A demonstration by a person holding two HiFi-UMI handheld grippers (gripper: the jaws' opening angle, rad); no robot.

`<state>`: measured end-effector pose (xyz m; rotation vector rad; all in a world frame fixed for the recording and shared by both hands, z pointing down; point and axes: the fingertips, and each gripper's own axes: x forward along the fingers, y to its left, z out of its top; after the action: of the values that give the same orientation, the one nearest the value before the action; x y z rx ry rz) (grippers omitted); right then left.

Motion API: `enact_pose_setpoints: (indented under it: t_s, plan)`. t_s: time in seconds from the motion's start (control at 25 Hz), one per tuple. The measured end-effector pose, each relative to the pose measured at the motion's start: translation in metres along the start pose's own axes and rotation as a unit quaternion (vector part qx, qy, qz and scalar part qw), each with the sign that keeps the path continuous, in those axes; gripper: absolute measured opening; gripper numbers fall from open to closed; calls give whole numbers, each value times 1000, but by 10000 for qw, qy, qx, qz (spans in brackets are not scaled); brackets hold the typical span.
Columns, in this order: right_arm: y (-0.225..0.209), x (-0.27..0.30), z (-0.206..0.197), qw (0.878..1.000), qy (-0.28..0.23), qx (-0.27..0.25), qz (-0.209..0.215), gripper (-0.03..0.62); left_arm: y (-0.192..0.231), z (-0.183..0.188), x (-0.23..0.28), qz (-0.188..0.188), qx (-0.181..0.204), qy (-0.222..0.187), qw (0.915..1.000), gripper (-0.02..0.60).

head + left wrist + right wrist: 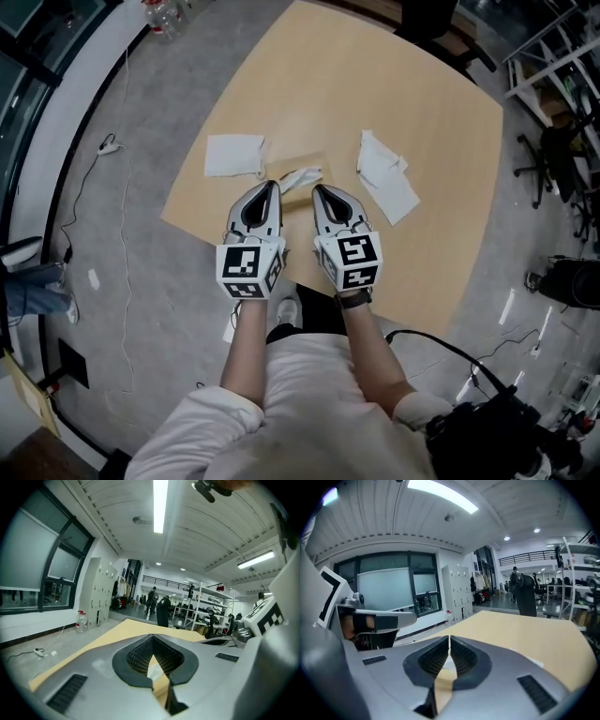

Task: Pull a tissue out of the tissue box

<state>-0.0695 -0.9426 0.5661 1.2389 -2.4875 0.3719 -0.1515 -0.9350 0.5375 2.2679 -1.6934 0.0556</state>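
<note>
**Box** (300, 161): tan, close in colour to the counter (422, 112), so its edges are hard to trace. It stands mid-counter, straight ahead of the person.

**Tissue** (302, 175): white, and it pokes from the top of the box. Its long axis runs across the head view from left to right, the right end slightly farther away. No pad touches it.

**Left tongs** (273, 186): the tips meet and nothing is held between them. In the head view they point away from the person, with the tip just short of the tissue's left end.

**Right tongs** (317, 189): the jaws are closed flat together and hold nothing. They lie parallel to the left pair, with the tip just short of the tissue's right end.

**Relation:** the tissue lies just beyond and between the two tips, crosswise to the way both pairs point. Neither hand is clearly nearer. How high the tips are above the box cannot be told.

**Judgement:** either pair would probably have to part its jaws before it could close on the tissue. A grip across the short side of the strip looks the easier one.

**Loose sheet** (234, 155): flat on the counter, left of the box and apart from it.

**Loose sheets** (386, 178): a few overlapping, right of the box and apart from it.
</note>
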Motion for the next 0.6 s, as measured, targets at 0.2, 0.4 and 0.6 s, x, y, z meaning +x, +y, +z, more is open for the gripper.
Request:
enact_pose_setpoints:
  t_s: [0.2,0.4,0.6]
  plan:
    - [-10,31,-13,9997,178,-72,-131,70,14,-17,18,123,-104,171,9997,2]
    - [-13,64,-36,9982,573,-169,-2,171,36,-41,32,300,-259,414,9984,2]
    - [-15,86,-63,9958,903,34,140,175,48,-57,42,404,-368,563,9969,2]
